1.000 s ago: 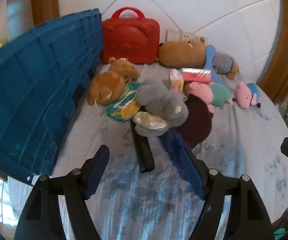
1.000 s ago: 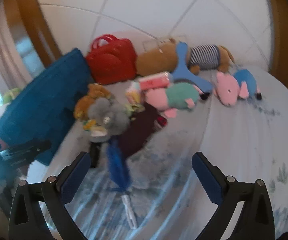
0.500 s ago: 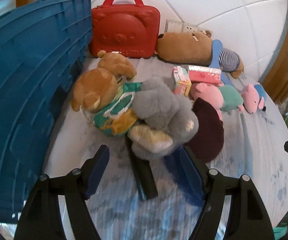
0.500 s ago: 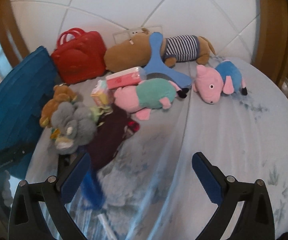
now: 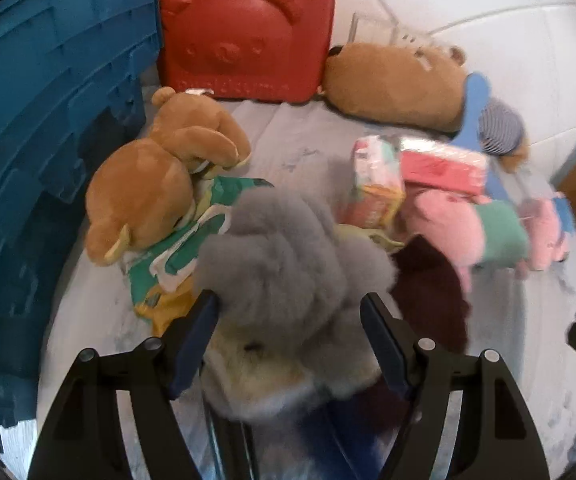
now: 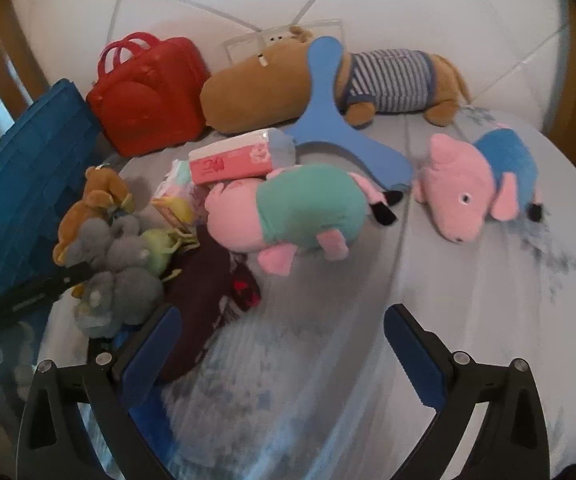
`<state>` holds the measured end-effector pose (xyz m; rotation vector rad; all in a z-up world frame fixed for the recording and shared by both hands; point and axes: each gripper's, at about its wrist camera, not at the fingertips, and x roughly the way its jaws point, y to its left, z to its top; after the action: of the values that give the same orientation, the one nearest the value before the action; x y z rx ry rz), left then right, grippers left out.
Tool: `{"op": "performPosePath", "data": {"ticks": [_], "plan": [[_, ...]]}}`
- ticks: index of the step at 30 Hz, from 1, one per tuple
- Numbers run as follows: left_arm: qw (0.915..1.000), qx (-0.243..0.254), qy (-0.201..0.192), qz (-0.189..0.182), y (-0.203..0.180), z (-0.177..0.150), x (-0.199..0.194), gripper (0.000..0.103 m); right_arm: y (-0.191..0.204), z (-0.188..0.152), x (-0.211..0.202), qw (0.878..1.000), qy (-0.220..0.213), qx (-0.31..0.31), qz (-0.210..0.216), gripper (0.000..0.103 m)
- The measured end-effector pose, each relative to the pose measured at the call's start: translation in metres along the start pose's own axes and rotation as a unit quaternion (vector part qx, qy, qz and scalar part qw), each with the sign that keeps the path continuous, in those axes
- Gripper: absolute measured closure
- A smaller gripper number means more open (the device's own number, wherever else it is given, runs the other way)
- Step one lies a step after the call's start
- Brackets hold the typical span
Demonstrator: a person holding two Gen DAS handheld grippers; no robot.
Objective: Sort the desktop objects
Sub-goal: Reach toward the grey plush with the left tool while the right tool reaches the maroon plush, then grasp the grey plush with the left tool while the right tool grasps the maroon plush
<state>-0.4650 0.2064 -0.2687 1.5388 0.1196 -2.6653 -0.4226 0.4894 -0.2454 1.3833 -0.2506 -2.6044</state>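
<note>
1. Now the left gripper (image 5: 289,316) has its fingers spread wide on either side of the grey plush (image 5: 288,276), not clamped.
2. Meanwhile the right gripper (image 6: 280,340) hangs wide open, empty; the plush lies at its nine o'clock.

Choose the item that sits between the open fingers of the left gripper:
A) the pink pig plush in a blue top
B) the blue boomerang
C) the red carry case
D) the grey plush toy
D: the left gripper has its fingers spread around the grey plush toy.
</note>
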Motion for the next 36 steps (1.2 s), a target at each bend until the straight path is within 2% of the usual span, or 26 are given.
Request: {"op": "performPosePath", "data": {"ticks": [4,5,6,7,9,11,12,13,17,18,19,20,21,22,26,27,28,30,31,32,33,34,35,36], "plan": [[0.9996,0.014,0.025,0.007,0.0,0.001,0.033,0.028,0.006,0.003,0.03,0.999,0.021,0.003,0.034,0.0],[0.9996,0.015,0.024,0.001,0.0,0.002,0.036,0.024,0.009,0.002,0.038,0.999,0.029,0.004,0.042,0.0],[0.9996,0.016,0.023,-0.003,-0.001,0.003,0.04,0.015,0.012,0.001,0.048,0.998,0.037,0.005,0.05,0.0],[0.9996,0.017,0.022,-0.007,-0.001,0.005,0.044,0.01,0.015,0.0,0.057,0.997,0.046,0.007,0.056,0.0],[0.9993,0.02,0.023,-0.024,-0.003,0.005,0.051,0.01,0.021,-0.003,0.072,0.996,0.061,0.012,0.066,0.0],[0.9989,0.022,0.02,-0.036,-0.002,0.002,0.048,0.021,0.027,-0.007,0.083,0.995,0.071,0.016,0.074,0.0],[0.9987,0.023,0.019,-0.04,-0.002,-0.001,0.045,0.042,0.03,-0.009,0.087,0.994,0.075,0.017,0.074,0.0],[0.9986,0.023,0.017,-0.045,-0.001,-0.003,0.042,0.056,0.032,-0.012,0.091,0.994,0.078,0.017,0.075,0.0],[0.9976,0.027,0.011,-0.064,0.0,-0.011,0.03,0.06,0.045,-0.022,0.106,0.991,0.102,0.019,0.084,0.0],[0.9972,0.027,0.009,-0.068,0.001,-0.013,0.027,0.061,0.049,-0.024,0.109,0.99,0.106,0.018,0.089,0.005],[0.9969,0.028,0.008,-0.073,0.001,-0.015,0.024,0.062,0.054,-0.025,0.11,0.989,0.109,0.017,0.095,0.021],[0.9965,0.029,0.006,-0.078,0.002,-0.017,0.021,0.062,0.059,-0.026,0.112,0.989,0.11,0.013,0.098,0.033],[0.9961,0.03,0.005,-0.082,0.002,-0.019,0.018,0.062,0.065,-0.026,0.113,0.989,0.111,0.005,0.093,0.052],[0.9957,0.031,0.003,-0.087,0.003,-0.021,0.015,0.062,0.07,-0.026,0.115,0.99,0.112,-0.004,0.085,0.054],[0.9959,0.025,0.004,-0.087,0.005,-0.024,0.017,0.061,0.08,-0.023,0.124,0.99,0.119,-0.026,0.072,0.051],[0.996,0.024,0.004,-0.086,0.005,-0.024,0.018,0.06,0.08,-0.023,0.126,0.99,0.121,-0.025,0.073,0.041],[0.9961,0.022,0.005,-0.086,0.006,-0.025,0.019,0.06,0.08,-0.022,0.129,0.989,0.124,-0.023,0.076,0.025],[0.996,0.023,0.005,-0.086,0.007,-0.026,0.018,0.06,0.081,-0.026,0.137,0.988,0.134,-0.024,0.069,0.005],[0.996,0.024,0.005,-0.086,0.007,-0.026,0.017,0.06,0.081,-0.028,0.138,0.989,0.132,-0.028,0.061,0.005],[0.9959,0.024,0.005,-0.087,0.007,-0.026,0.016,0.06,0.082,-0.03,0.137,0.99,0.125,-0.036,0.052,0.01],[0.9959,0.026,0.003,-0.087,0.007,-0.027,0.012,0.063,0.084,-0.033,0.135,0.991,0.12,-0.045,0.04,0.032],[0.9958,0.028,0.001,-0.087,0.007,-0.027,0.007,0.066,0.085,-0.034,0.132,0.991,0.115,-0.049,0.039,0.048],[0.9957,0.03,-0.002,-0.087,0.007,-0.027,0.002,0.067,0.087,-0.034,0.126,0.992,0.106,-0.056,0.037,0.056],[0.9957,0.032,-0.007,-0.087,0.007,-0.027,-0.005,0.068,0.09,-0.033,0.118,0.993,0.095,-0.071,0.028,0.068]]}}
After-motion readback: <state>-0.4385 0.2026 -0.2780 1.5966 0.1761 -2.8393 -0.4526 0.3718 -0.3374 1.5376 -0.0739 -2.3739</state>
